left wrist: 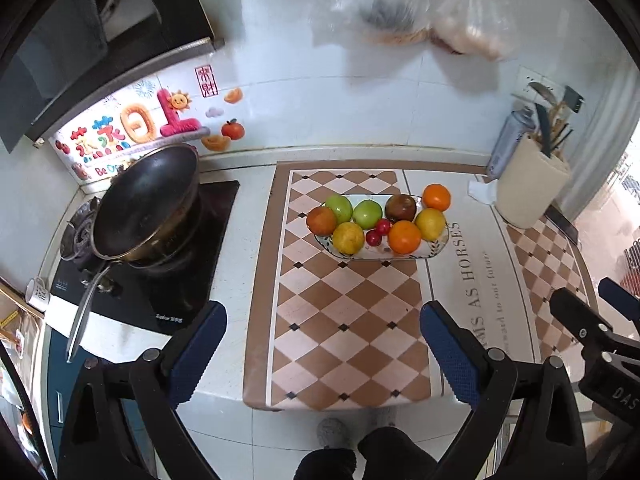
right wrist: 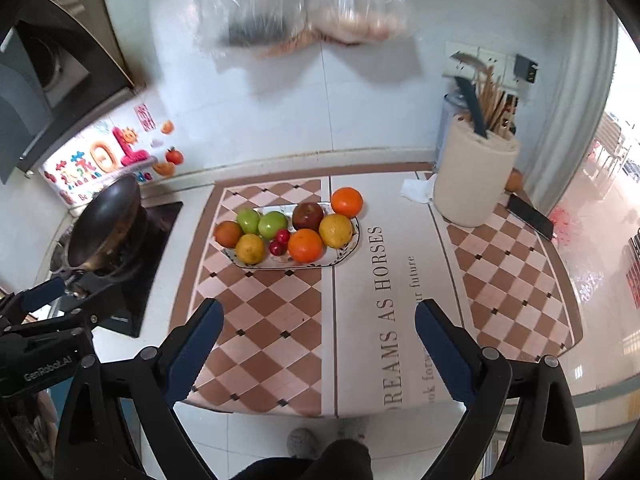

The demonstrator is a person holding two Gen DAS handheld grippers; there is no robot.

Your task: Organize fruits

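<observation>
A patterned oblong plate [left wrist: 400,255] [right wrist: 256,265] on the checkered mat holds several fruits: two green apples [left wrist: 367,213] [right wrist: 273,224], two yellow citrus [left wrist: 349,237] [right wrist: 250,249], an orange [left wrist: 405,237] [right wrist: 305,245], a dark red apple [left wrist: 401,207] [right wrist: 308,216], a red-orange fruit [left wrist: 321,221] and two small red fruits [left wrist: 378,232] [right wrist: 280,241]. One orange [left wrist: 437,197] [right wrist: 347,201] sits at the plate's far right end, partly off it. My left gripper [left wrist: 323,344] and right gripper [right wrist: 316,340] are both open and empty, well short of the plate.
A black wok [left wrist: 148,204] [right wrist: 106,220] sits on the stove at the left. A beige utensil holder [left wrist: 532,184] [right wrist: 474,180] stands at the back right, with a phone [right wrist: 531,216] beside it. Plastic bags [left wrist: 408,4] hang on the wall. The counter edge is near me.
</observation>
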